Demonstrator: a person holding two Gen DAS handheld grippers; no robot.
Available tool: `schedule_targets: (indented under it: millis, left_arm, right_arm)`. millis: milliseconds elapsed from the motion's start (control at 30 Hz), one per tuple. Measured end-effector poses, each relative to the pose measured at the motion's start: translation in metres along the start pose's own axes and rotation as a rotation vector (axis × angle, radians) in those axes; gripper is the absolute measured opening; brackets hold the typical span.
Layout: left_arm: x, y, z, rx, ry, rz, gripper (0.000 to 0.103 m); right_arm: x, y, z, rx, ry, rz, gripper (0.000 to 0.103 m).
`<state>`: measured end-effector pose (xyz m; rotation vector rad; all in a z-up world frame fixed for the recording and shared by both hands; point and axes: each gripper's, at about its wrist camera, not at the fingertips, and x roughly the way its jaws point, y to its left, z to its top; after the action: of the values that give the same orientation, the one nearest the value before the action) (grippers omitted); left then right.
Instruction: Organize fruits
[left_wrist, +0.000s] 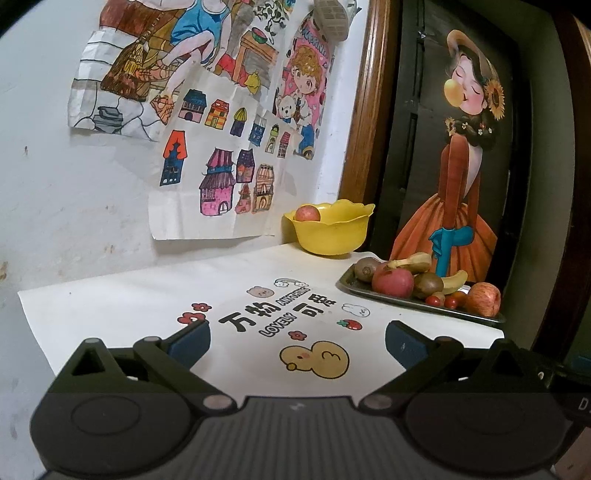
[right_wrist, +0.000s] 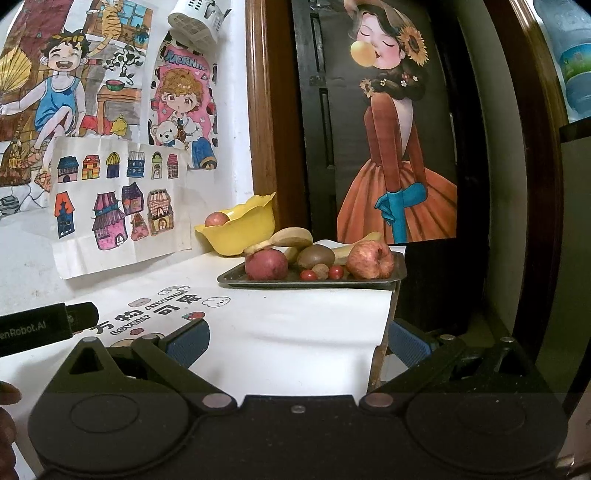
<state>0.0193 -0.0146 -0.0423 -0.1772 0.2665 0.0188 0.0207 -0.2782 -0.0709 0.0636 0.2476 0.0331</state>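
Glossy yellow plastic bowl (left_wrist: 334, 230), dull grey metal tray (right_wrist: 314, 283), matt white tablecloth (left_wrist: 147, 306), varnished wood frame (left_wrist: 364, 110).

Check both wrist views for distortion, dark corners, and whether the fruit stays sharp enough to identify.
Left wrist: strong fisheye bowing along the door frame, black corners, dim lighting, fruit on the tray slightly soft but identifiable. Right wrist: same vignette and bowing, yellow bowl clear, no glare.

Children's coloured drawings (left_wrist: 207, 122) hang on the far white wall (left_wrist: 55, 184); right of them, a painted girl in an orange dress (right_wrist: 399, 147) covers a dark door
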Motion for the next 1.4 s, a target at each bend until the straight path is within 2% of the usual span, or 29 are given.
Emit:
schedule_targets:
  millis: [1033, 1167, 1267, 1400]
  left_arm:
    - [-0.002, -0.003, -0.003, 0.013, 0.002, -0.004, 0.103]
    - [-0.002, -0.005, -0.003, 0.030, 0.010, 0.002, 0.103]
    - [-0.004, -0.011, -0.002, 0.062, 0.008, 0.037, 0.103]
    - [-0.006, -0.014, 0.001, 0.068, 0.007, 0.025, 0.103]
  right_arm:
    - [0.000, 0.000, 0.000, 0.001, 0.002, -0.001, 0.102]
    - [0.000, 0.001, 0.000, 0.001, 0.003, -0.001, 0.102]
    - [0.000, 0.001, 0.000, 0.002, 0.004, -0.007, 0.102]
    - [0.000, 0.001, -0.001, 0.002, 0.005, -0.008, 0.102]
